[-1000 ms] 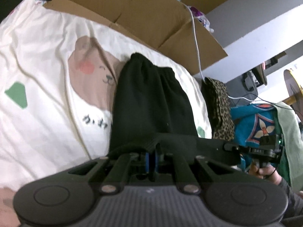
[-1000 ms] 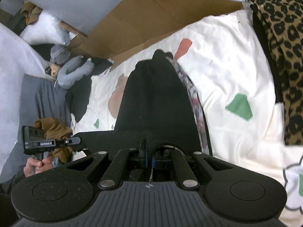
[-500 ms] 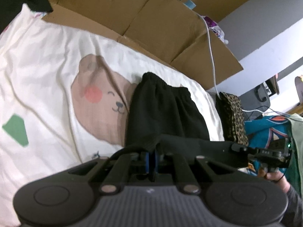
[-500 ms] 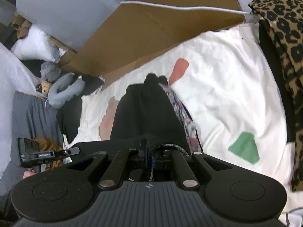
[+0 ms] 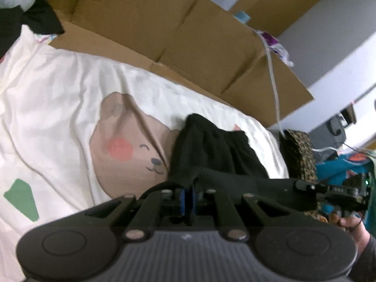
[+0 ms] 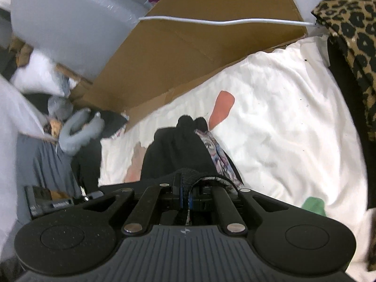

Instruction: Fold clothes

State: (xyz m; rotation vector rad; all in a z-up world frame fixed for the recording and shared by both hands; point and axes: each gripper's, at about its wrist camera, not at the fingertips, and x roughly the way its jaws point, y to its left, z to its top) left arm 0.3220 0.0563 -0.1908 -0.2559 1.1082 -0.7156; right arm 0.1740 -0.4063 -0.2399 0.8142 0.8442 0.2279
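Both grippers lifted and pulled near since a sec ago | left gripper (image 5: pixel 187 193) and right gripper (image 6: pixel 184 193) each clamped on pants (image 5: pixel 211 150) hem | pants run lengthwise, far end on sheet (image 5: pixel 58 108) | fold goes far, I'd guess

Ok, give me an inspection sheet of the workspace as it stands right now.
Surface: cream bear-print bedsheet, wrinkled.
Job's things: black garment, far end on the sheet, near edge lifted between both grippers; patterned lining shows along its right side.
Clutter: leopard-print fabric at the right; grey plush toy at the left.
Grippers: left gripper and right gripper both shut on the garment's edge.
Cables: white cable across the cardboard.
Surroundings: cardboard boxes behind the bed.
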